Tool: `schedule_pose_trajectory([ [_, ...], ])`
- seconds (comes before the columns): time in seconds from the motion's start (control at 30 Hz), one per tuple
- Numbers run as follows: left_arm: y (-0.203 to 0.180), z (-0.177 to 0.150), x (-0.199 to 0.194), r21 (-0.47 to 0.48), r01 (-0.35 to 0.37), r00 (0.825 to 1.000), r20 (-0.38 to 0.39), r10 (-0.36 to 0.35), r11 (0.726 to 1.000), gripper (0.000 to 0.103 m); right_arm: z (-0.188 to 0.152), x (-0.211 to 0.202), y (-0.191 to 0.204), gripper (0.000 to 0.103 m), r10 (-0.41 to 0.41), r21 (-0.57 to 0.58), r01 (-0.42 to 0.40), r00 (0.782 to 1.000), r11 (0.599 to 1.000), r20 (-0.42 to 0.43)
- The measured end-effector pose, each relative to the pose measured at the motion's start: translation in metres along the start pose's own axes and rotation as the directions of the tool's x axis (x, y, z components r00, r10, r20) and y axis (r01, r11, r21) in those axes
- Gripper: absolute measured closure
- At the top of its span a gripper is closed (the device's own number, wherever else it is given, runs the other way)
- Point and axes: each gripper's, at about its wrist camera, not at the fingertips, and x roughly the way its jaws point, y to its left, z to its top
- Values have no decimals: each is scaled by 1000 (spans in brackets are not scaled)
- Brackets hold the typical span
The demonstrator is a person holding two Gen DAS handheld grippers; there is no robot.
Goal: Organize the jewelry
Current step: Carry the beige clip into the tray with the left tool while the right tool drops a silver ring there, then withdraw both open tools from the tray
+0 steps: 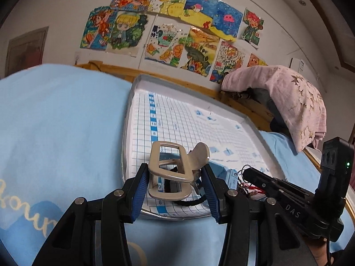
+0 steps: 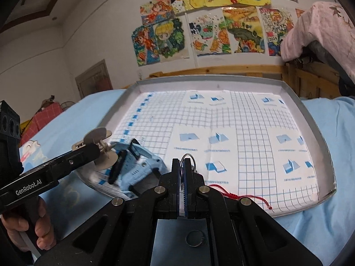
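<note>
Two grippers work over the grid-lined tray (image 2: 324, 137). Left gripper (image 1: 175, 185), jaws clamped on the beige hair claw (image 1: 175, 170), lifts it clear for sorting, long axis pointing away. Right gripper (image 2: 185, 177) pinches a metal ring (image 2: 188, 158), probably carrying the red cord (image 2: 239, 196).

The hair claw (image 1: 175, 173) looks like smooth beige plastic with a soft sheen, gripped between ribbed blue pads (image 1: 142, 194) on the matt black plastic left hand-held gripper (image 1: 174, 196). A thin shiny metal ring (image 2: 188, 161) sits in the right hand-held gripper (image 2: 184, 190). The tray (image 2: 319, 133) has dull grey walls and a printed paper liner (image 2: 221, 122), lying on matt light-blue cloth bedding (image 1: 62, 119) beside a wooden bed frame (image 2: 221, 69).
</note>
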Motion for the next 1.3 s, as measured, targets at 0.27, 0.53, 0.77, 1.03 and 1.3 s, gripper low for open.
schedule_pose_trajectory([
  [0.27,-8,-8,-3,38,15,1000,-5,-15,999,49,-4,3,-7,99,-41,16,41,999,999,-20],
  [0.53,-8,-6,-16,29,3,1000,21,-3,1000,32,-4,-23,-12,56,-86,32,84,994,996,62],
  [0.77,-17,-4,-48,53,-13,994,109,7,999,3,-2,-73,-9,31,-128,4,130,972,992,198],
  [1.03,-34,-6,-98,76,-32,977,213,15,997,0,-5,-142,-4,3,-176,10,182,929,983,325],
  [1.3,-53,-22,-144,116,-34,970,242,5,993,0,-24,-202,0,2,-180,8,192,908,981,379],
])
